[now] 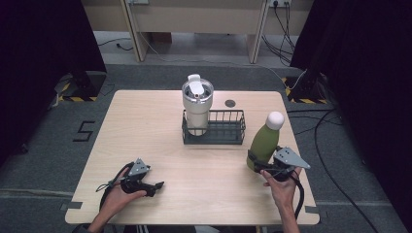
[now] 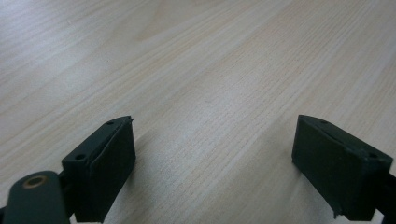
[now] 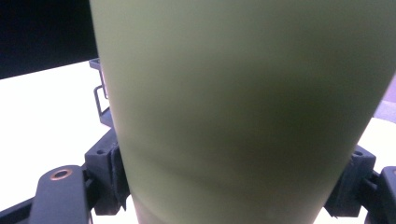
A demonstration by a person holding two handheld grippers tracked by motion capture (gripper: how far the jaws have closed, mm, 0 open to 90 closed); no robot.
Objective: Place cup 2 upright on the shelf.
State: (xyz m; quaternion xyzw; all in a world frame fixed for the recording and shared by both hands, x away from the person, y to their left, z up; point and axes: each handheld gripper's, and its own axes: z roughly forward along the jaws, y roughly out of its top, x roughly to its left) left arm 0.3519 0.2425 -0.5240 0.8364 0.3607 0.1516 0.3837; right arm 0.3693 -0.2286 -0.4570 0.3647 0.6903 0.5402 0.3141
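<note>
Green bottle (image 3: 243,112) clamped in the right tongs (image 1: 272,167) near the right edge of the bench (image 1: 160,116).

Both jaws press the bottle's lower body (seen close in the right gripper view), and it leans slightly, its white cap (image 1: 275,120) up and away from the person. Left tongs (image 2: 215,163) rest low over bare wood at the near left, jaws wide apart, holding nothing. Farther back, a white tumbler (image 1: 197,104) stands upright in the left end of a black wire basket (image 1: 228,127), just left of the bottle.
</note>
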